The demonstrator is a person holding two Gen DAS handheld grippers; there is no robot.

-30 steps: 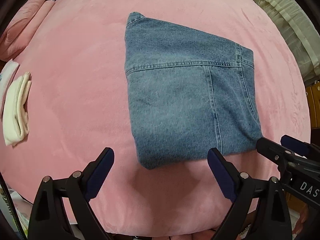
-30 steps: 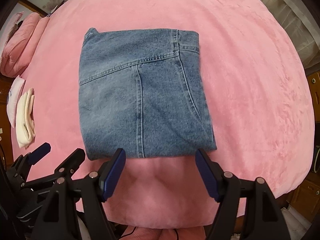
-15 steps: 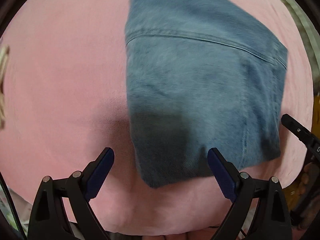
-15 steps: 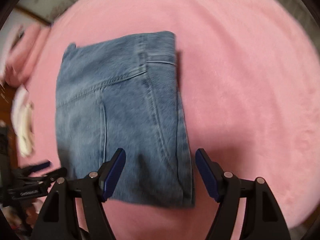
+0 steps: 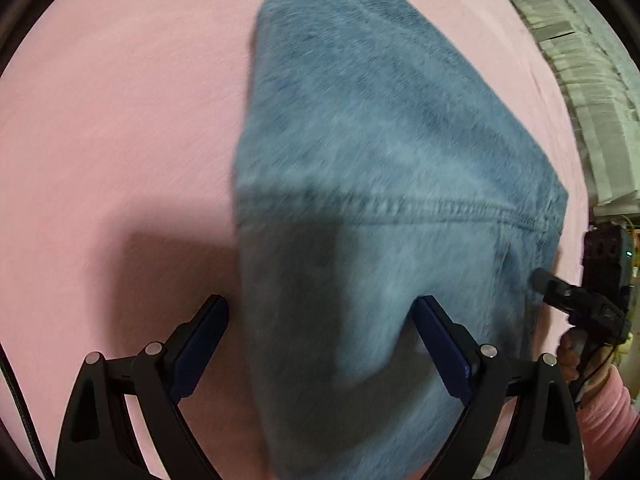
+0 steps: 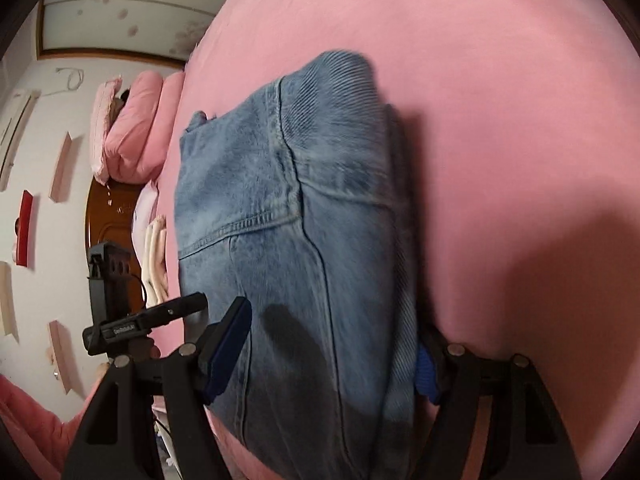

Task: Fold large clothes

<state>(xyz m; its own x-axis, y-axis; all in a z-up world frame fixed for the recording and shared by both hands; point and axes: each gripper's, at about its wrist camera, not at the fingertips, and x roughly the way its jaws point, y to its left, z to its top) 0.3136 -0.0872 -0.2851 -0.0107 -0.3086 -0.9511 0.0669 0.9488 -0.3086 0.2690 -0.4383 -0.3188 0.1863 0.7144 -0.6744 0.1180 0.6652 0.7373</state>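
Folded blue jeans (image 5: 380,160) lie flat on the pink bed cover (image 5: 120,120). My left gripper (image 5: 322,320) hangs low over their near left part, open, with the left fingertip (image 5: 216,320) just outside the jeans' left edge and denim between the jaws. My right gripper (image 6: 332,348) is open astride the jeans (image 6: 288,200) at their near right edge. Its right fingertip (image 6: 426,372) is partly hidden beside the folded edge. Each gripper shows in the other's view: the right gripper (image 5: 560,292) at the jeans' right side, the left gripper (image 6: 176,312) at their left.
Pink pillows (image 6: 132,136) and a folded cream cloth (image 6: 156,256) lie at the bed's far left by a wooden headboard (image 6: 116,208). Pale curtains (image 5: 580,80) hang past the right side. A hand in a pink sleeve (image 5: 608,412) holds the right gripper.
Both grippers have sunk towards the jeans' near edge, which now sits between each pair of jaws. The right view has tilted up to show the wall. The jaws stay open.
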